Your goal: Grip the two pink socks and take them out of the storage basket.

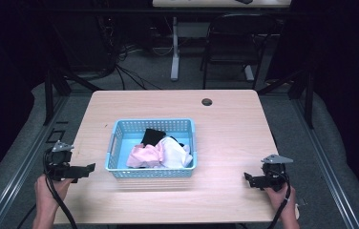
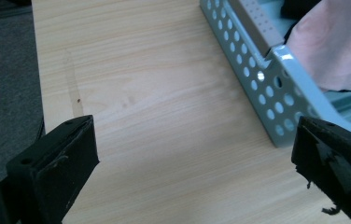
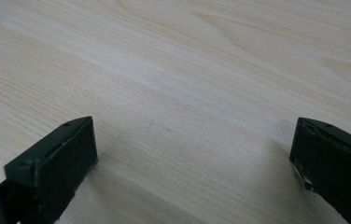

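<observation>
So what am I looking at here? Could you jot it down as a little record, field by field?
surface: light wooden table
container: blue perforated basket, near the table's middle
contents: pink cloth, white cloth, black cloth, heaped together
left gripper: jaws open, holding nothing, beside the basket's left end
right gripper: jaws open, holding nothing, over bare table right of the basket
background: black chair

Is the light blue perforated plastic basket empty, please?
No, the light blue perforated plastic basket holds pink, white and black crumpled cloths.
</observation>
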{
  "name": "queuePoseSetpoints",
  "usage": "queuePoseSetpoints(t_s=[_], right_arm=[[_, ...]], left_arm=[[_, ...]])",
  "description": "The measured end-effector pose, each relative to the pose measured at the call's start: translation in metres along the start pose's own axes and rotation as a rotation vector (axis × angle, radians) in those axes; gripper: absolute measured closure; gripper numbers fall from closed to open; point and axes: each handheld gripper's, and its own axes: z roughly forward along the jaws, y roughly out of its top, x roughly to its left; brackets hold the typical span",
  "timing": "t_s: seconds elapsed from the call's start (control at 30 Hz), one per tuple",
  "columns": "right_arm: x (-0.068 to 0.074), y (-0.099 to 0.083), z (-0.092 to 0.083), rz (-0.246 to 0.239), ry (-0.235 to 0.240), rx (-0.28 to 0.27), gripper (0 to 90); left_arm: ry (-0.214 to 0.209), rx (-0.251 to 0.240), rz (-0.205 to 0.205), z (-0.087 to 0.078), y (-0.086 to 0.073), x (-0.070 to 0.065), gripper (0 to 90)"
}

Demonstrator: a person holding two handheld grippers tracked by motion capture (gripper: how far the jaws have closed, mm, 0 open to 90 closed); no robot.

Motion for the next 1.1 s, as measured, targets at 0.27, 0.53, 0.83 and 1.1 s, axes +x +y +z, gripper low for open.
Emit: queuePoseSetpoints(t_s=[0.27, 0.53, 0.83, 1.1], right_arm=[[0.000, 0.000, 0.000, 0.000, 0.000, 0.000, 0.1], [0.000, 0.000, 0.000, -0.001, 0.000, -0.002, 0.2], [0.000, 0.000, 0.000, 0.000, 0.001, -0.003, 0.3], [0.000, 0.000, 0.000, 0.000, 0.000, -0.003, 0.3]], left_arm=[[-0.028, 0.008, 0.046, -0.015, 0.024, -0.013, 0.3], [-0.069, 0.015, 0.107, -0.021, 0.049, -0.033, 1.3], [-0.112, 0.036, 0.181, -0.019, 0.076, -0.058, 0.2], [-0.150, 0.081, 0.255, 0.000, 0.095, -0.088, 0.1]])
